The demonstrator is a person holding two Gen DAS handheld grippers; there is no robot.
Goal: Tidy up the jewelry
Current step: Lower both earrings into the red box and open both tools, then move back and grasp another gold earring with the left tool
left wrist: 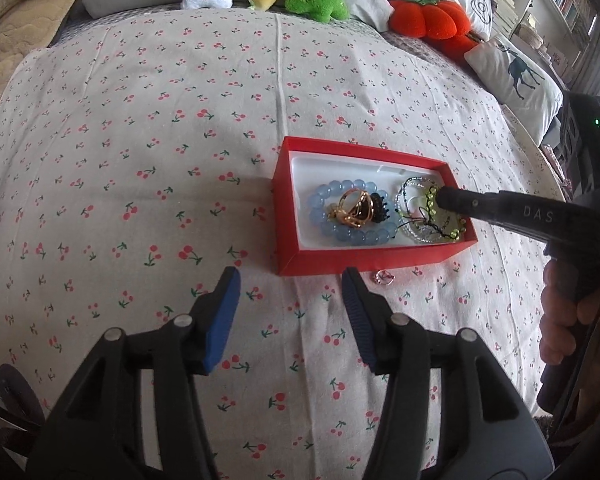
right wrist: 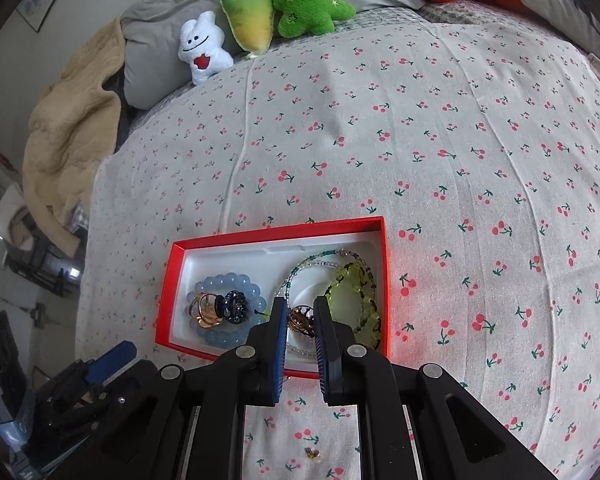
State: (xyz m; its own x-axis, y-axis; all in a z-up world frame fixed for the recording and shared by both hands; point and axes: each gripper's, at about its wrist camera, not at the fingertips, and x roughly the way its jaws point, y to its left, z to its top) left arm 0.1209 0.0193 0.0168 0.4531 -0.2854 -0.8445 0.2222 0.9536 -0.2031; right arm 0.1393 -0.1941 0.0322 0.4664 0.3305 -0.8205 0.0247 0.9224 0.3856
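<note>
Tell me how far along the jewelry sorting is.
Mostly done: bracelets and rings already lie in the red box. The right gripper is over the box around a brown ring. A small ring remains on the sheet; the left gripper is open.

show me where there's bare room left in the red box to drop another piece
Bare white liner runs along the far wall of the red box, behind the blue bead bracelet and the green bead bracelet. The near half is crowded: gold ring and dark ring inside the blue bracelet, right tongs over another ring.
</note>
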